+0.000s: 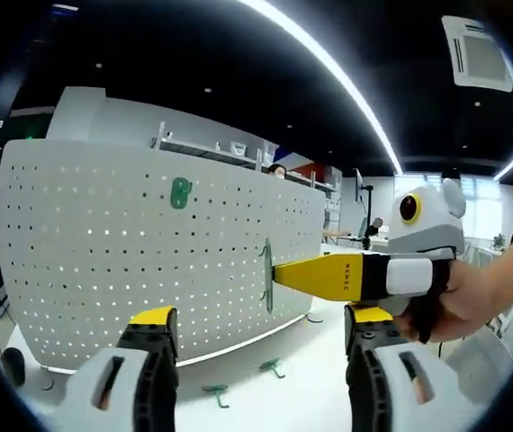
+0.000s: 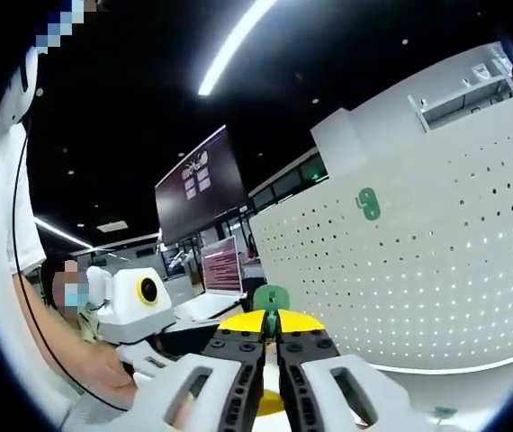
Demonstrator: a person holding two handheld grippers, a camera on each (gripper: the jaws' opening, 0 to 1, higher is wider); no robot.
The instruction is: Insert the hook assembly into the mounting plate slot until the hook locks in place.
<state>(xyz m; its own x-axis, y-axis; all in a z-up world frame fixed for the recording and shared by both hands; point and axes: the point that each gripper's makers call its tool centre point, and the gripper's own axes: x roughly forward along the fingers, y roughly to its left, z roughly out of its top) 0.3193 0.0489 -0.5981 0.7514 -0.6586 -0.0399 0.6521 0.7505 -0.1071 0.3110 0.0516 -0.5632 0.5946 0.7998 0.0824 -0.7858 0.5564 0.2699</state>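
hook assembly (image 1: 266,275): green, edge-on, held against the board face | mounting plate (image 1: 103,261): white perforated, upright | second green hook (image 1: 181,193): mounted upper left

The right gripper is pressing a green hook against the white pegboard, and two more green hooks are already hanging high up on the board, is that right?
Not quite: one green hook hangs high on the pegboard, as the left gripper view shows. The right gripper is indeed pressing another hook against it.
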